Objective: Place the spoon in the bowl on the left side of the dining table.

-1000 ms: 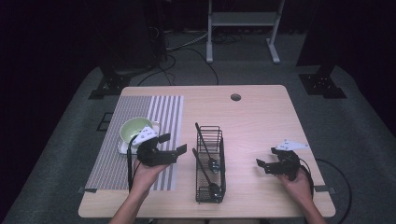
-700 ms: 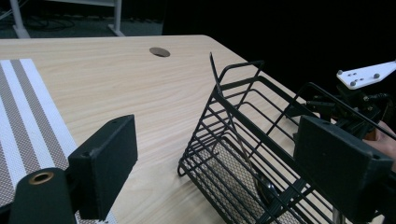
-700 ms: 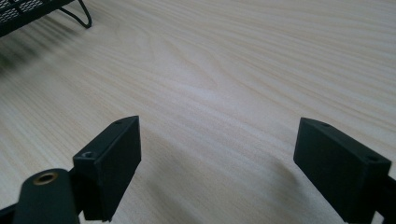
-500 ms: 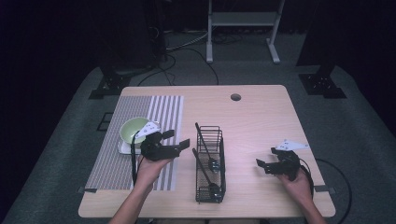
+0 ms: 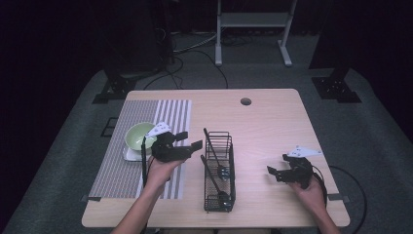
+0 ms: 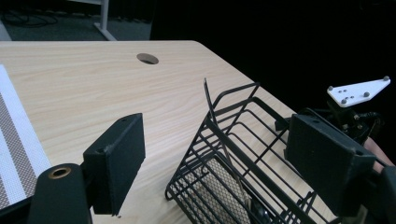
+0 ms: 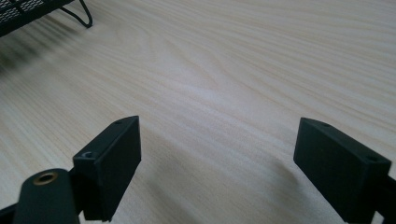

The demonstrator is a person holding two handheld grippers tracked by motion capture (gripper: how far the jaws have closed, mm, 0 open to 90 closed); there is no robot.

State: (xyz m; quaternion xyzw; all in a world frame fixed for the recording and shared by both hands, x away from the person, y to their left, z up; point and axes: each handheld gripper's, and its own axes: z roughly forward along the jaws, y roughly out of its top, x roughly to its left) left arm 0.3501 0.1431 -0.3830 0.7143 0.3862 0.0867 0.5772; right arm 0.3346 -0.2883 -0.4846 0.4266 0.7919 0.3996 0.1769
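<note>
A dark room with grey carpet surrounds a pale wooden counter (image 5: pixel 272 126) that has a round cable hole (image 5: pixel 246 101) near its far edge. A white metal stand (image 5: pixel 253 19) rises from the floor beyond it.

The left gripper (image 5: pixel 190 140) is raised above the counter in the person's left hand (image 5: pixel 163 168), its jaws spread wide with nothing between them. Just beyond its jaws, on the side toward the other gripper, stands a black wire rectangular basket (image 5: pixel 218 170); in the left gripper view the basket (image 6: pixel 233 154) sits low between the jaws, with one thin black handle sticking up past its rim. Long dark utensils (image 5: pixel 214 163) lie inside the basket; what kind they are is hard to tell. Behind the left gripper, a light green round bowl (image 5: pixel 139 136) rests on a small white plate (image 5: pixel 127 155), both on a grey and white striped placemat (image 5: pixel 131 146).

The right gripper (image 5: pixel 273 171) sits low near the counter's near right part, held in the right hand (image 5: pixel 309 187), well apart from the basket. Its jaws are also wide apart and hold nothing; in the right gripper view bare wood grain (image 7: pixel 224 93) lies between them, and a corner of the basket (image 7: pixel 42 11) shows at the upper left.
</note>
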